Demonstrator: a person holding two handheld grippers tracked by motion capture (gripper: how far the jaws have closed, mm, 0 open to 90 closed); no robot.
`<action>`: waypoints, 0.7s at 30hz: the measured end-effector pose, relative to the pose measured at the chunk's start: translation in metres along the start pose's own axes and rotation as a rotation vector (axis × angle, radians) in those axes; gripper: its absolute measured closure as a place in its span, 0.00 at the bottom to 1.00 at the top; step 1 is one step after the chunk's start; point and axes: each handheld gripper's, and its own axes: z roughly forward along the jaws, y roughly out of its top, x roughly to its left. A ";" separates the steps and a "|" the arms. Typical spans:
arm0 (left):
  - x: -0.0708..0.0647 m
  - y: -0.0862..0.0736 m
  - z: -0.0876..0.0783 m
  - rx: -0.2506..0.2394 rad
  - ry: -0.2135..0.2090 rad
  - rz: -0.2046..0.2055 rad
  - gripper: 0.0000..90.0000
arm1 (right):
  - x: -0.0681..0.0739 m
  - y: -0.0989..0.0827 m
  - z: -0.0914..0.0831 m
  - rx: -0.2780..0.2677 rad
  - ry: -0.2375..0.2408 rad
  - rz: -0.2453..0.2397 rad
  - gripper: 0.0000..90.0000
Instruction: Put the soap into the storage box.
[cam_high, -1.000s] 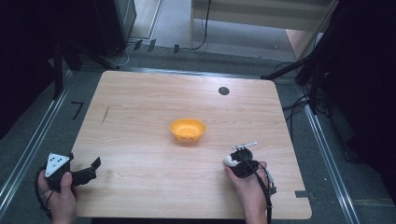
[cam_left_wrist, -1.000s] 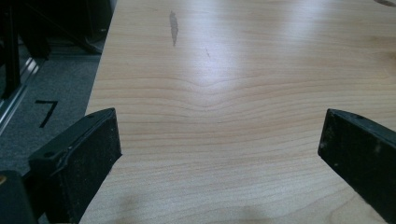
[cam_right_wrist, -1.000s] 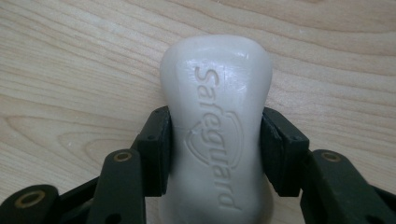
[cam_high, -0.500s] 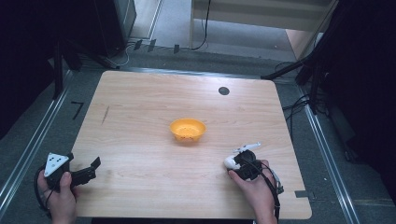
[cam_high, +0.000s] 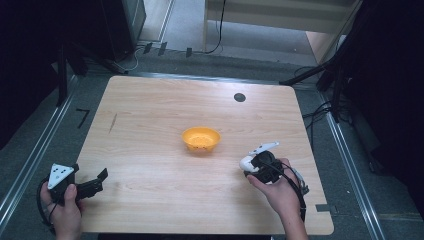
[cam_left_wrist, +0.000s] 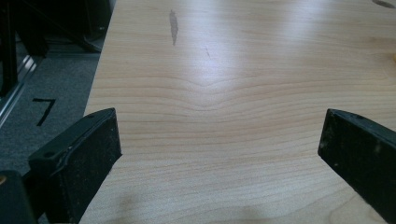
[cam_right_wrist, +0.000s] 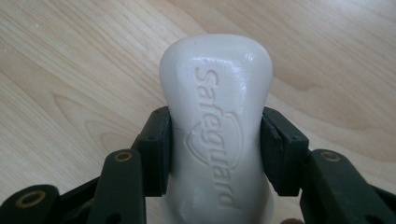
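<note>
Over on the left, the left tongs (cam_high: 95, 184) sit at the near left corner of the worktop (cam_high: 150, 125), jaws spread wide with nothing but bare wood between them. Moving to the middle, the orange bowl (cam_high: 200, 138) stands alone; there may be something small inside, but it's too tiny to tell. And on the right, the right tongs (cam_right_wrist: 215, 154) are clamped on a white bar of soap (cam_right_wrist: 217, 116), pads pressing its waisted middle, held near the worktop's near right side, short of the bowl. That soap looks hard and smooth, likely slick, so the narrow waist seems the sensible place to hold it.
</note>
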 end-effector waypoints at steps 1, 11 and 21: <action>0.000 0.000 0.000 0.000 0.000 0.000 0.00 | -0.001 0.002 0.000 -0.008 0.001 -0.009 0.57; 0.000 0.000 0.000 0.001 0.000 0.001 0.00 | -0.006 0.024 0.002 -0.007 0.028 -0.168 0.57; 0.000 0.000 0.000 0.001 0.002 0.003 0.00 | -0.008 0.042 0.012 -0.026 0.063 -0.275 0.57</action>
